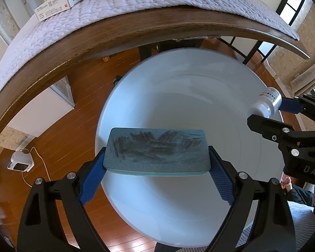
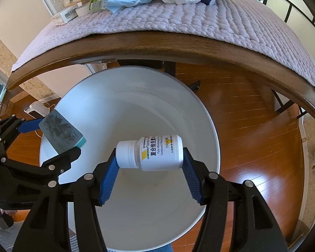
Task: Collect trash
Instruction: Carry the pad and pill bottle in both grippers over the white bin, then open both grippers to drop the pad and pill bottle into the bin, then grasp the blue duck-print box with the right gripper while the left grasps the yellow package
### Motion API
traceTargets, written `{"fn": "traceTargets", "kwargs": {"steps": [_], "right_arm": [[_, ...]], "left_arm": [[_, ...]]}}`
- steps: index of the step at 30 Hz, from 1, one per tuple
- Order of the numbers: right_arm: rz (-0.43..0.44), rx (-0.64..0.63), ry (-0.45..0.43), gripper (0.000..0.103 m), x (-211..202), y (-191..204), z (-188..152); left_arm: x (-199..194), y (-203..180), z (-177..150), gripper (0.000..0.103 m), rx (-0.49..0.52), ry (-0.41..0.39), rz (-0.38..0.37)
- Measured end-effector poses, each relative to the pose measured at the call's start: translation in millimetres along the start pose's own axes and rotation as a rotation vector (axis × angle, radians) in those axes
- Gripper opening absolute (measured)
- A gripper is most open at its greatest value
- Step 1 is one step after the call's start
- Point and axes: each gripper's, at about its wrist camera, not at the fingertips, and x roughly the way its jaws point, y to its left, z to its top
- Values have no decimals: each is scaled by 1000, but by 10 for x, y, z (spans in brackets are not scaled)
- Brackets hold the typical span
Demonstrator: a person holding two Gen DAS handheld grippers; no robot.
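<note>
Both loads hang directly over the white bin (image 2: 136, 109) at frame centre: left tongs (image 1: 156, 168) pinching the sponge (image 1: 156, 152) lengthwise, right tongs (image 2: 150, 166) pinching the pill bottle (image 2: 151, 153) end to end.

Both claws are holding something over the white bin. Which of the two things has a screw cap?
The white pill bottle in the right gripper, held sideways. The left gripper holds a flat, smudged grey-green sponge, which has no cap.
</note>
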Motion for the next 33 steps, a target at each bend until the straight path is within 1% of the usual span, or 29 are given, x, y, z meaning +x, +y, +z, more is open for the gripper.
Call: {"fn": "traceTargets", "kwargs": {"steps": [1,2,3,4,5,7,14,18,20,22,25,26,27,28,30,33], "right_arm": [[4,-2,-2,60,-7,-9,3],[-5,-5,-10,64,-28,-5,4],[-13,-5,-19,73,-51,-7,11],[-16,-4,-30,79,-78,-10,16],[-15,-1,-36,80,-98,-16,21],[-12,7,-37,80,-110,-29,26],[-5,31,-49,80,-209,-100,60],[17,71,-95,81,-427,-209,77],[31,95,-129,82,-575,-255,99],[26,116,-192,88,-793,-302,144],[-2,141,-275,90,-1060,-398,253],[-10,158,-301,92,-1142,-447,310],[-9,172,-324,95,-1205,-516,386],[-7,179,-344,97,-1246,-550,436],[-25,157,-376,97,-1306,-588,566],[-84,97,-410,98,-1311,-621,800]], "left_arm": [[-19,-2,-1,92,0,-14,-19],[-32,-7,5,92,2,-19,-23],[-39,-13,12,92,6,-24,-13],[-46,-22,16,94,11,-33,2],[-52,-21,16,94,12,-39,0],[-59,-10,24,95,1,-41,-27],[-57,79,6,95,-33,-32,-57],[-174,140,-5,95,-40,-54,-65],[-309,219,10,95,-55,-83,-73],[-481,264,53,95,-71,-129,-80],[-776,365,148,96,-90,-220,-45],[-869,408,192,99,-101,-251,-30],[-947,452,229,102,-112,-279,-13],[-1035,504,287,102,-130,-315,16],[-1140,597,410,102,-148,-361,45],[-1197,768,651,102,-156,-390,62]]}}
